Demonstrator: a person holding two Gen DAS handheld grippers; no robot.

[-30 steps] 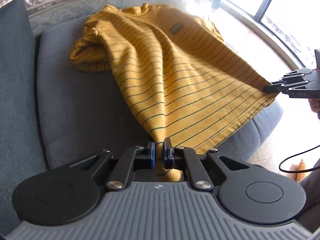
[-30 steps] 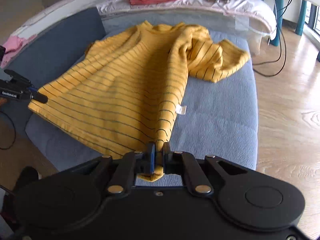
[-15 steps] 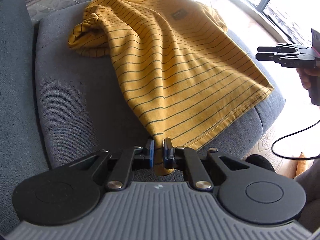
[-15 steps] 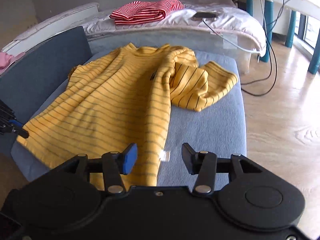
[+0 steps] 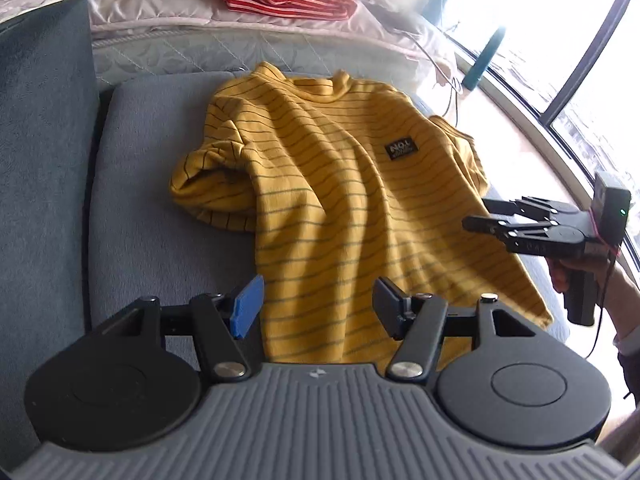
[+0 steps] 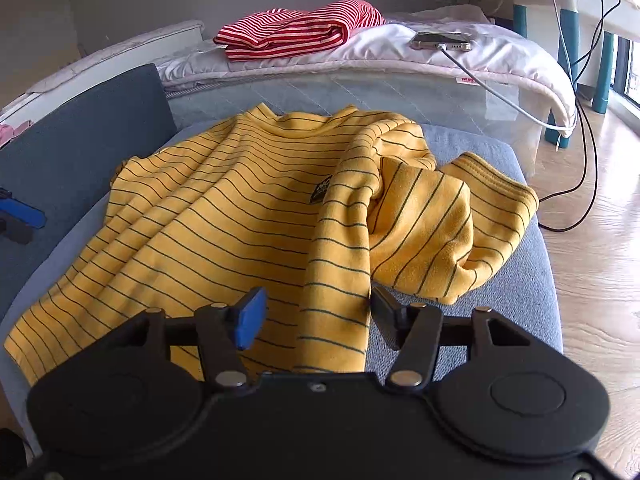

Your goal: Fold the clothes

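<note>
Right wrist: yellow shirt (image 6: pixel 224 216) flat on blue cushion (image 6: pixel 516 292), bed (image 6: pixel 500 60) behind; both tongs wide, empty.

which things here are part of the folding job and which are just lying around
Job in hand:
yellow striped shirt, spread on the grey cushion
left gripper, open
right gripper, open

Lying about:
red striped garment, folded on the bed
phone on its cable
teal table legs

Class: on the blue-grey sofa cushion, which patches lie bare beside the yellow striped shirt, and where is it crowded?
Bare blue-grey sofa cushion: a broad strip between the yellow striped shirt and the dark backrest, and a narrower one past the crumpled sleeve. The middle is fully covered.
</note>
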